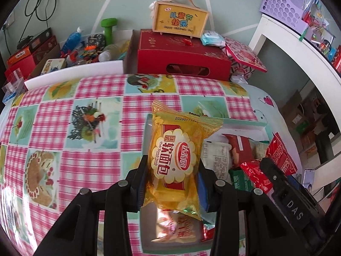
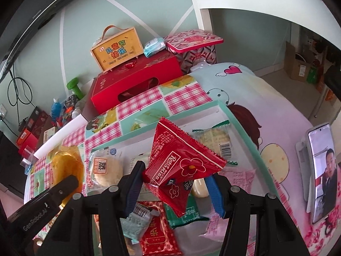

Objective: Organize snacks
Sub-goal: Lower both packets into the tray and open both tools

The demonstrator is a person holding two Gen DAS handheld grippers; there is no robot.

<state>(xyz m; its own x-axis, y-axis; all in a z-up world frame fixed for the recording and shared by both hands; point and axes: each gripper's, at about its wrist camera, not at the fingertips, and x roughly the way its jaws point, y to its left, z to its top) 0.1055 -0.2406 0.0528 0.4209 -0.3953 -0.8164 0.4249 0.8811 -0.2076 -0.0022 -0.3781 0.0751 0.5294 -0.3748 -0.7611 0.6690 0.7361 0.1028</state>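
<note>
My left gripper (image 1: 173,165) is shut on a yellow soft-bread packet (image 1: 174,149), held upright above the left edge of a white tray with a mint rim (image 1: 245,124). In the right wrist view my right gripper (image 2: 175,173) is shut on a red triangular Rater Kiss packet (image 2: 181,160), held over the tray (image 2: 240,128). Several snack packets lie in the tray: a round bun (image 2: 106,168), a pale cracker packet (image 2: 215,140), a green packet (image 2: 185,215) and a flat red one (image 2: 157,234). Each gripper shows at the edge of the other's view.
The tray rests on a pink checked tablecloth (image 1: 85,128). Behind it stand a red gift box (image 1: 181,57) with a yellow handled box (image 1: 181,19) on top. A phone on a stand (image 2: 321,170) is right of the tray. A white shelf (image 1: 287,42) rises at the right.
</note>
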